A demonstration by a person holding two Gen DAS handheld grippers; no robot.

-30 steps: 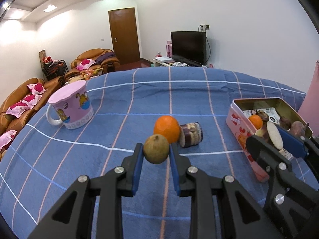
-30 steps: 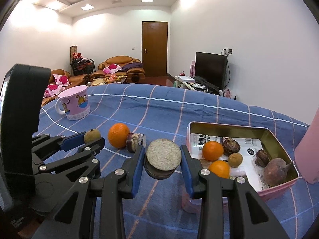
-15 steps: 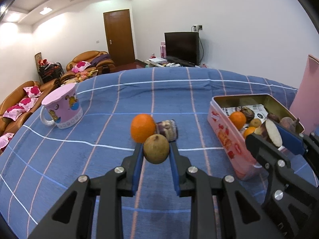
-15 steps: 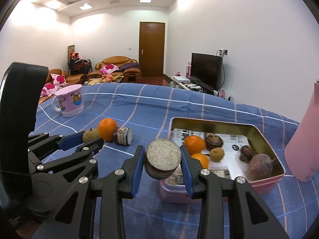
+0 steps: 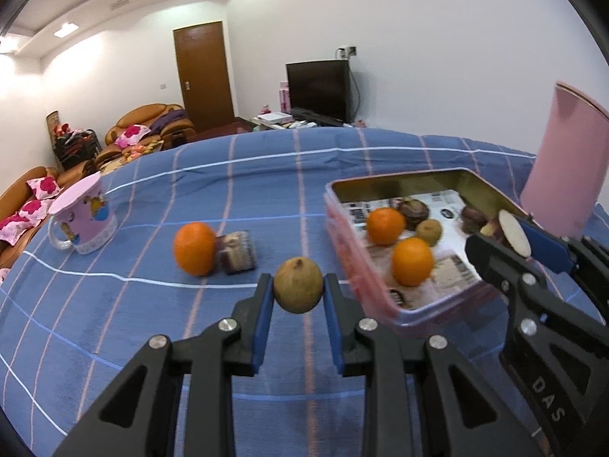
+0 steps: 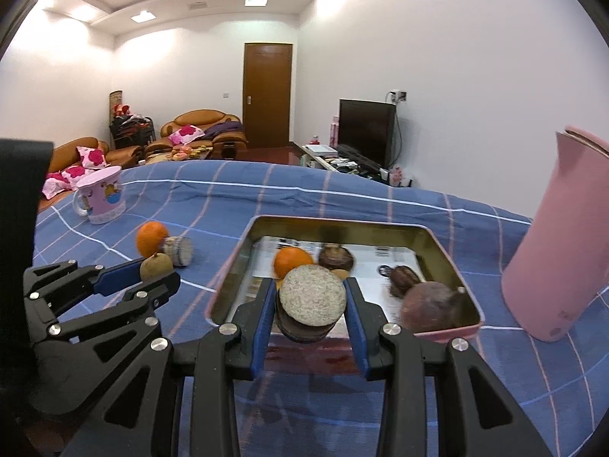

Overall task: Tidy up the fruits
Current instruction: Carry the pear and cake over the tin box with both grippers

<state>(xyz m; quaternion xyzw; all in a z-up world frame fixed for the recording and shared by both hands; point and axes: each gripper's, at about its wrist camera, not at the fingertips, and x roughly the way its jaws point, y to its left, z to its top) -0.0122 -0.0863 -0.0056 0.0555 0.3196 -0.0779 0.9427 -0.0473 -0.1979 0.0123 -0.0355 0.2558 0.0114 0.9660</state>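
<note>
My left gripper [image 5: 298,297] is shut on a small brown-green round fruit [image 5: 298,285] and holds it above the blue cloth, just left of the pink tin [image 5: 365,285]. My right gripper [image 6: 310,306] is shut on a cut root chunk [image 6: 312,297] with a pale flat face, held over the tin's near rim [image 6: 228,297]. The tin holds oranges [image 5: 413,261], a small brown fruit and dark roots. One orange [image 5: 194,243] and a cut chunk [image 5: 236,252] lie on the cloth to the left.
A pink mug [image 5: 85,221] stands at the far left of the table. A tall pink jug [image 6: 555,236] stands right of the tin. The table is covered by a blue checked cloth [image 5: 152,323]. Sofas and a TV are behind.
Both grippers have moved right toward the tin with their loads. The right gripper's chunk now hangs over the tin's near edge; the left gripper's fruit is beside the tin.
</note>
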